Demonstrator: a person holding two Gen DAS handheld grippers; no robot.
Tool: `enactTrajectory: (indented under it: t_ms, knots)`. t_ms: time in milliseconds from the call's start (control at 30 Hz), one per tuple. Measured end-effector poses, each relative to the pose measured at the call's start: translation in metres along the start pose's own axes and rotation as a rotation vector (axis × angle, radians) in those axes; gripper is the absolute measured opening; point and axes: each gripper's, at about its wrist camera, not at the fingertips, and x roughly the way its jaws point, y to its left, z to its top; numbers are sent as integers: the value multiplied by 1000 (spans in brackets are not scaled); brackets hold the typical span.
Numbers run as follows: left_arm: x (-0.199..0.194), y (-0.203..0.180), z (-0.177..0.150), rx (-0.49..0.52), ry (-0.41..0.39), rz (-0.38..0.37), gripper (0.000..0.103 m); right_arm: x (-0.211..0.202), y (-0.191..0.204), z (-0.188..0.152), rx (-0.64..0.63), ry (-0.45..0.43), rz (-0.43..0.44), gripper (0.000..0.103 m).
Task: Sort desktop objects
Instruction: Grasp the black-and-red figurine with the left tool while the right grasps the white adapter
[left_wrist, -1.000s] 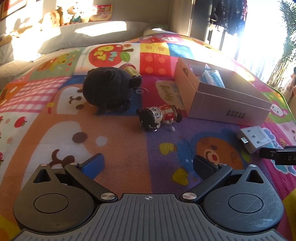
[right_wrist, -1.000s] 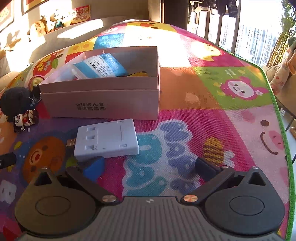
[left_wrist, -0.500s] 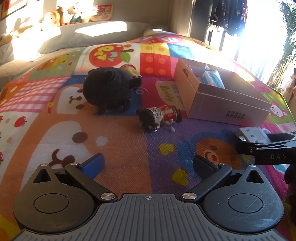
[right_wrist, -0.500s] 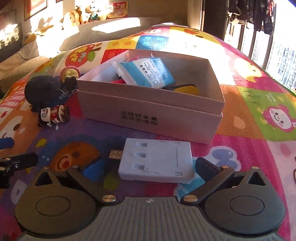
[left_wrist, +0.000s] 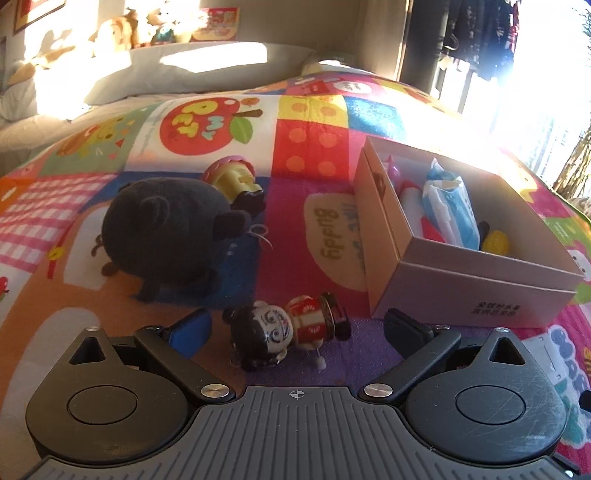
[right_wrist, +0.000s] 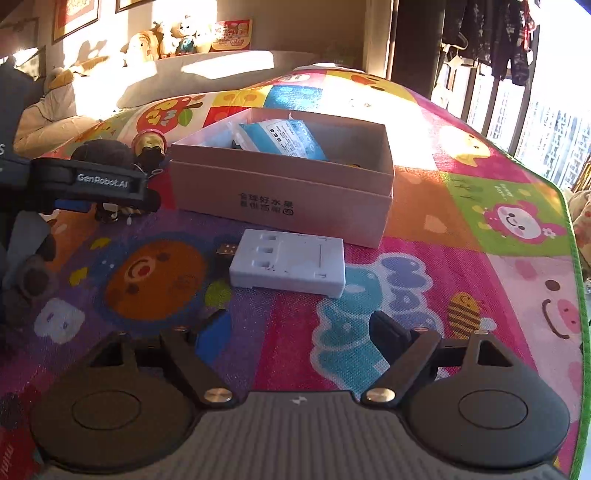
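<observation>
Left gripper (left_wrist: 295, 325) closing around wind-up doll (left_wrist: 288, 332) at lower centre, pads not touching. Right gripper (right_wrist: 295, 332) closing, nothing between, aimed at white adapter (right_wrist: 291, 267) below box (right_wrist: 280, 199).

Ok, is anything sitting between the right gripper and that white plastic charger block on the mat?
Nothing visible. The right gripper, its jaws closing with nothing between them, faces the white plastic charger block across bare colourful play mat. The open cardboard box lies beyond the block, not before it.
</observation>
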Motion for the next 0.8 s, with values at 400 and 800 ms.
enactTrajectory:
  t_ms: [400,800]
  knots:
    - [-52,-4,-40,162,14,-106,72,12,8,16,-46,-15,-34,103]
    - [-86,0,-65,172,31,-152,86,51,10,44,25,66,52,92]
